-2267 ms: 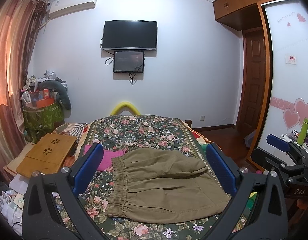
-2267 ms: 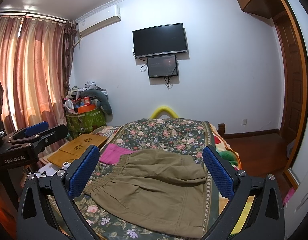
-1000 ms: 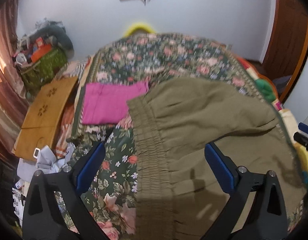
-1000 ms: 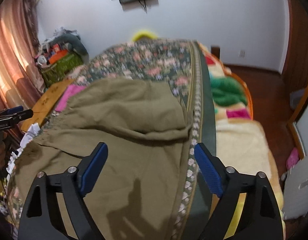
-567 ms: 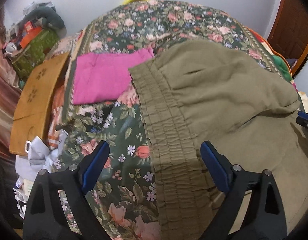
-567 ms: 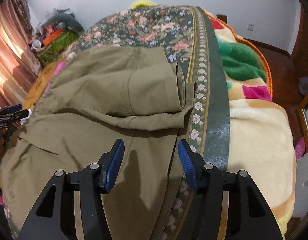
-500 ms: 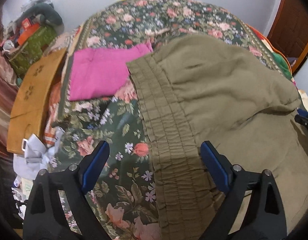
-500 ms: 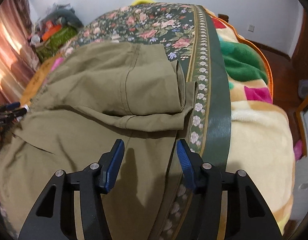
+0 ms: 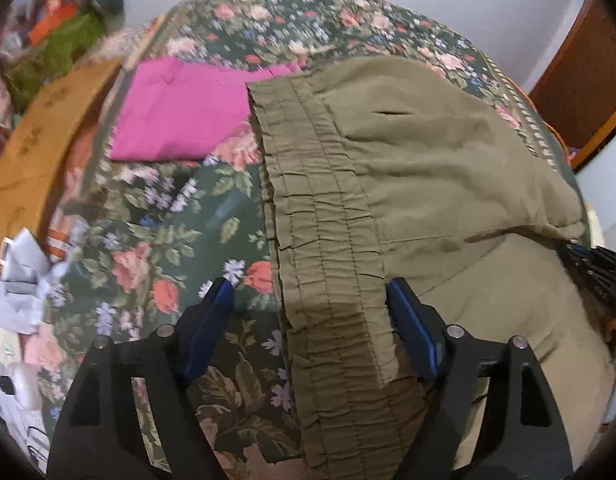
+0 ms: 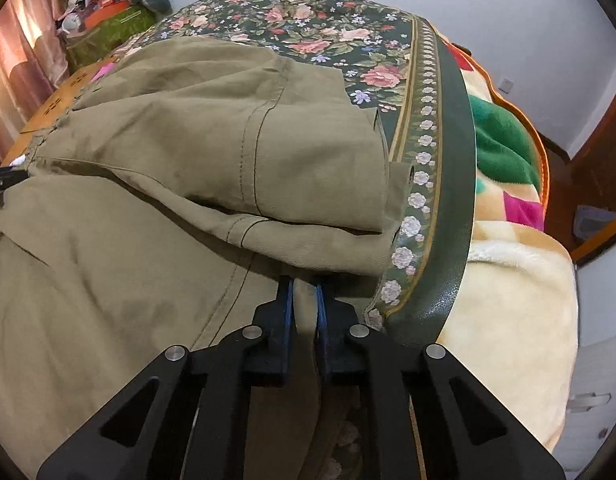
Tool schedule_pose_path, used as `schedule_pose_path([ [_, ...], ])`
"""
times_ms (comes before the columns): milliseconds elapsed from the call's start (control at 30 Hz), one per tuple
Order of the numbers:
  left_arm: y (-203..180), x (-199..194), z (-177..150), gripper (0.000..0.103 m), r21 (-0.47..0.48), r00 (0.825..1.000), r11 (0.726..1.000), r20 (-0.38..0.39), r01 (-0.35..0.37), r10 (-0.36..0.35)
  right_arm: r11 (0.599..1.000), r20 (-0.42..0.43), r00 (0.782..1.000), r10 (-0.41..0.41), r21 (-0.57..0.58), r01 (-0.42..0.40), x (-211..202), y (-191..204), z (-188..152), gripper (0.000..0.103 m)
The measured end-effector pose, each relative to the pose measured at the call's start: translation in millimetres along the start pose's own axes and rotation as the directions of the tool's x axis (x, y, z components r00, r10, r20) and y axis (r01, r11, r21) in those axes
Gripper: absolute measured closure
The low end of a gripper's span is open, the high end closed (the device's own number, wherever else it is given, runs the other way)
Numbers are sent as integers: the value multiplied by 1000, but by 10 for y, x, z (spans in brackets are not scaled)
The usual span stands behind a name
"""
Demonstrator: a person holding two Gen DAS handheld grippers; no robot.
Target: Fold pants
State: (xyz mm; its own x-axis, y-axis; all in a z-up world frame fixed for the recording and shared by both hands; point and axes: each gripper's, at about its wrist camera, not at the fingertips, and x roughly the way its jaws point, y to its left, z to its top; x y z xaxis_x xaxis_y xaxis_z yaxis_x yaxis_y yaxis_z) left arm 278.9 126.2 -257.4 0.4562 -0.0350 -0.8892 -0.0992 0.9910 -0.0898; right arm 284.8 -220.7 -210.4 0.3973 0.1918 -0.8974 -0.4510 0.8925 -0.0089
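Note:
Olive-green pants lie on the floral bedspread, partly folded, with the gathered elastic waistband running toward me. My left gripper is open and straddles the near end of the waistband, its blue pads on either side. In the right wrist view the pants fill the left and centre, with the folded leg end on top. My right gripper is shut on a ridge of the pants' fabric just below that folded leg end.
A folded magenta cloth lies on the bed beyond the waistband. A wooden lap desk and clutter sit off the bed's left side. A cream and green blanket lies right of the bedspread's border. The right gripper's tip shows at the left view's right edge.
Both grippers came down from a raised view of the room to the pants. The right gripper closed on the fabric. The left gripper's jaws narrowed around the waistband.

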Motion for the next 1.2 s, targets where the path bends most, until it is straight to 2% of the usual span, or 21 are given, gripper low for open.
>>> schedule_pose_path([
  [100,-64,-45,-15,23,15,995,996,39,-93,92,999,6,1000,-19,-33,19,-40,83,-13,97],
  [167,-38,-51,-13,23,7,992,993,44,-118,118,999,7,1000,-10,-37,10,-80,99,-48,98],
  [333,43,3,2,22,-12,995,995,16,-96,96,999,3,1000,22,24,-22,-78,33,-78,99],
  [467,-2,-54,-9,22,36,996,995,12,-90,89,999,-9,999,40,34,-40,-123,38,-61,98],
  [600,-63,-199,12,22,86,995,992,5,-97,97,990,-2,994,110,95,-109,-260,-63,-77,94],
  [700,-88,-363,101,22,111,994,988,37,-109,105,984,17,991,133,115,-134,-390,-111,-102,94],
  [800,-65,-511,231,15,115,991,986,78,-117,109,985,55,990,130,108,-135,-534,-133,-75,94],
  [867,-40,-560,338,12,112,986,984,108,-136,124,983,91,987,130,116,-141,-600,-162,-20,85],
  [967,7,-515,472,11,99,985,984,104,-149,139,981,137,981,135,119,-152,-639,-204,83,76],
  [1067,45,-403,567,11,82,989,988,78,-128,122,980,161,977,143,117,-162,-590,-207,239,70],
  [1200,32,-196,596,11,104,992,986,24,-128,126,981,149,979,141,110,-158,-390,-197,381,68],
])
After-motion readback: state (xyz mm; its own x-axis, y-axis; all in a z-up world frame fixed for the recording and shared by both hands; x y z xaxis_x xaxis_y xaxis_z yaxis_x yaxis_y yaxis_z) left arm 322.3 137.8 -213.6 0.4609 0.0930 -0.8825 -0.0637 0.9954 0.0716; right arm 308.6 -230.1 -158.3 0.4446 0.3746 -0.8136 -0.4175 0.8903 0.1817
